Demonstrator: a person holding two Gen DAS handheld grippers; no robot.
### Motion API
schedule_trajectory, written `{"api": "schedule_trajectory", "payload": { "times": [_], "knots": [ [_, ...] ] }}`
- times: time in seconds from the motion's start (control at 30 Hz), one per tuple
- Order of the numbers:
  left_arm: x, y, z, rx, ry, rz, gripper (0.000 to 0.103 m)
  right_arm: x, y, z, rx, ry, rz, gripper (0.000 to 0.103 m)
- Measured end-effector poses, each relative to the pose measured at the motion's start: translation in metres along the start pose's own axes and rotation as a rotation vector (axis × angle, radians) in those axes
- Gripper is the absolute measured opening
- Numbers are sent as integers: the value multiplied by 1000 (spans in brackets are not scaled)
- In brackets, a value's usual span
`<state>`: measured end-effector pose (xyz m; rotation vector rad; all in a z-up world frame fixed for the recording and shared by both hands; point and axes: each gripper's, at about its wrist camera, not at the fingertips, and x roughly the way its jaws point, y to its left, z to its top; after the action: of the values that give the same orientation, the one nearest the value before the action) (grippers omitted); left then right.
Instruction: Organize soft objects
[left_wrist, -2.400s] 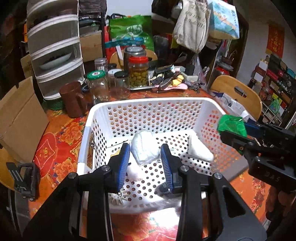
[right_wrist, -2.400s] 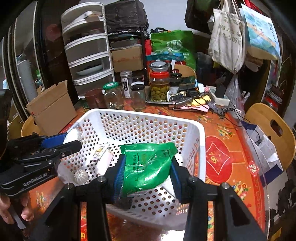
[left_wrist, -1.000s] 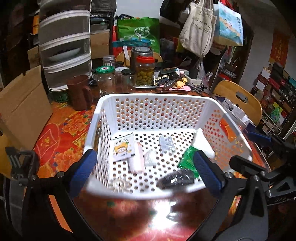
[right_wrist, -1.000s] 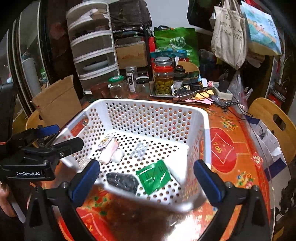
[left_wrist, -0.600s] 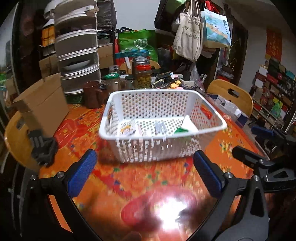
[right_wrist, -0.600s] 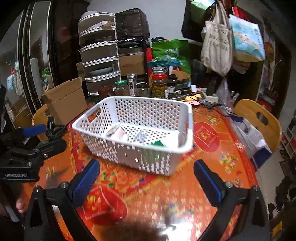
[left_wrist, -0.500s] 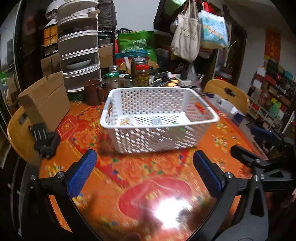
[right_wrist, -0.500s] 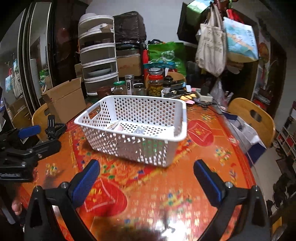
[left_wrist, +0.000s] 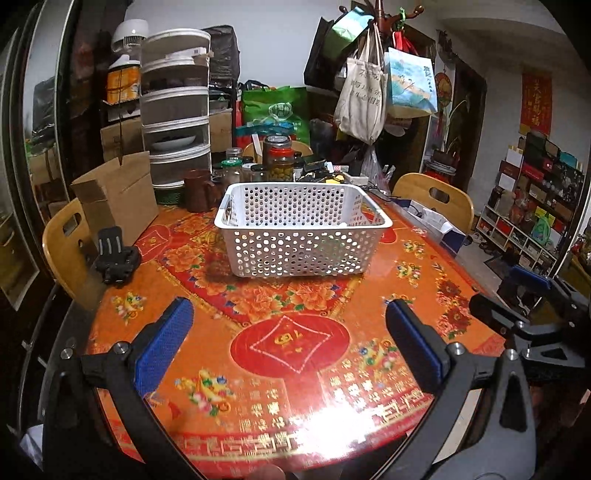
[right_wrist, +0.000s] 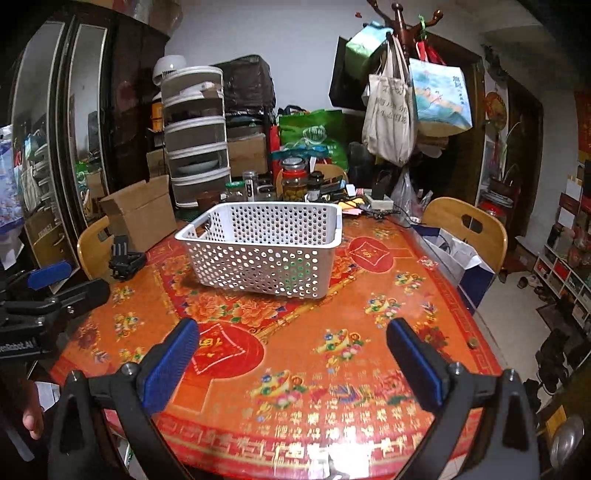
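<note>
Both grippers retreated; basket contents mostly hidden.

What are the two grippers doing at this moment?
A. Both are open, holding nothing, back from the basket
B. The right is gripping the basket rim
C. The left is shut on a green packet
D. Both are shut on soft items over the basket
A. The left gripper and right gripper each show blue pads spread wide with only bare tablecloth between them, while the white basket sits farther off on the table.
</note>
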<state>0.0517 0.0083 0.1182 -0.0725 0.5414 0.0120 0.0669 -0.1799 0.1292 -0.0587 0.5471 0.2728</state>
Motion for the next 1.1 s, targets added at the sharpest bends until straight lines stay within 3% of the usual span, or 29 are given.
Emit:
{"api": "schedule_trajectory", "payload": {
  "times": [0.17,0.37,1.1],
  "knots": [
    [-40,-14,-11,18,-22,10,103,-32,6,-11,2,-17,13,101],
    [-61,-32,-20,38,-32,11,103,-51,7,-17,21,-26,40,101],
    [-48,-26,-16,10,-6,3,103,-55,-3,-18,53,-24,58,101]
  ]
}}
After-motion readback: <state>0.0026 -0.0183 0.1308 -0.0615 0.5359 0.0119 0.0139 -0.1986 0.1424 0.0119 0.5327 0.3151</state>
